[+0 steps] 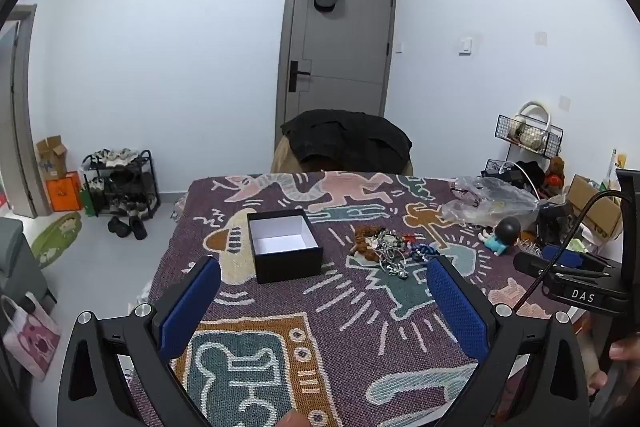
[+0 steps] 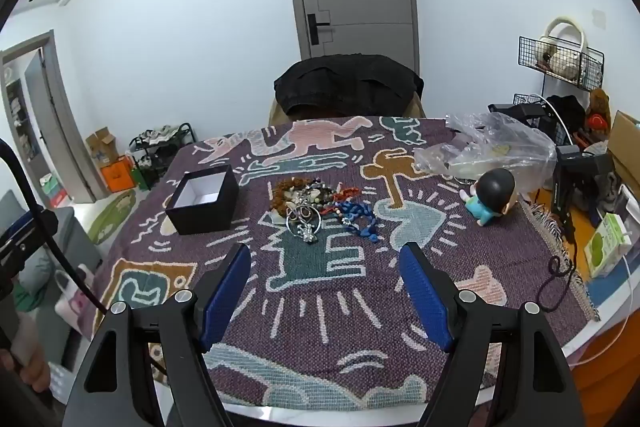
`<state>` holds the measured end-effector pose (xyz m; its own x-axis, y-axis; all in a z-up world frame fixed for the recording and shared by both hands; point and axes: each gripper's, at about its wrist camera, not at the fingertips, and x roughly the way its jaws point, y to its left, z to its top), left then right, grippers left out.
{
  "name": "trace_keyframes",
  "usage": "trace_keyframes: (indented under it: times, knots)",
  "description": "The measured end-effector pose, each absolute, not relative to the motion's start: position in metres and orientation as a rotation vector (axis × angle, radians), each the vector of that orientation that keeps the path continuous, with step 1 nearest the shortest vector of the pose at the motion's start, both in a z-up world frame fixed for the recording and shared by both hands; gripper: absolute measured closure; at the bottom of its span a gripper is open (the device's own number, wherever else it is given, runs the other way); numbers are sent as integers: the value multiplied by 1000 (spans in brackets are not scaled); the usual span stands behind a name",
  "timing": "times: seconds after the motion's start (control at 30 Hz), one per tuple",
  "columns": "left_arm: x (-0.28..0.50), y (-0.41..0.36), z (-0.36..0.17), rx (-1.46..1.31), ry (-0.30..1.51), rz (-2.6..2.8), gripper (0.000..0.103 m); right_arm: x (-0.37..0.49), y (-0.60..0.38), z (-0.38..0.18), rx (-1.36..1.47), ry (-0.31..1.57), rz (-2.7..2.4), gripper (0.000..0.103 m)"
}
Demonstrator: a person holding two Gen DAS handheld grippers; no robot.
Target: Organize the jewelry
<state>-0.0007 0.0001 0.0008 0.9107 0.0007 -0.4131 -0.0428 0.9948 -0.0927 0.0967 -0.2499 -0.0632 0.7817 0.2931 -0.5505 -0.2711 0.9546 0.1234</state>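
A pile of jewelry (image 2: 320,207) lies mid-table on the patterned cloth: brown beads, silver rings and chains, a blue chain at its right. It also shows in the left wrist view (image 1: 390,251). An open black box (image 2: 204,199) with a white, empty inside stands left of the pile; it also shows in the left wrist view (image 1: 285,245). My left gripper (image 1: 324,267) is open and empty, hovering near the box. My right gripper (image 2: 325,255) is open and empty, just short of the pile. The right gripper's body (image 1: 576,287) shows at the left view's right edge.
A doll figurine (image 2: 490,197) lies right of the pile, with a clear plastic bag (image 2: 488,145) behind it. A chair draped in black cloth (image 2: 348,87) stands at the far edge. A green carton (image 2: 606,247), cables and boxes crowd the right side.
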Motion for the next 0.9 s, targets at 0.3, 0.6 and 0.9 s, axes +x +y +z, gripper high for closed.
trace_keyframes:
  times: [0.3,0.6,0.9]
  knots:
    - [-2,-5,0,-99,426,10,0,97,-250,-64,31,601,300,27]
    - [-2,-3,-2,-88,417,-8,0,97,-256,-62,26,585,289,27]
    - [-5,-3,1,-88,407,-8,0,96,-252,-60,17,580,284,27]
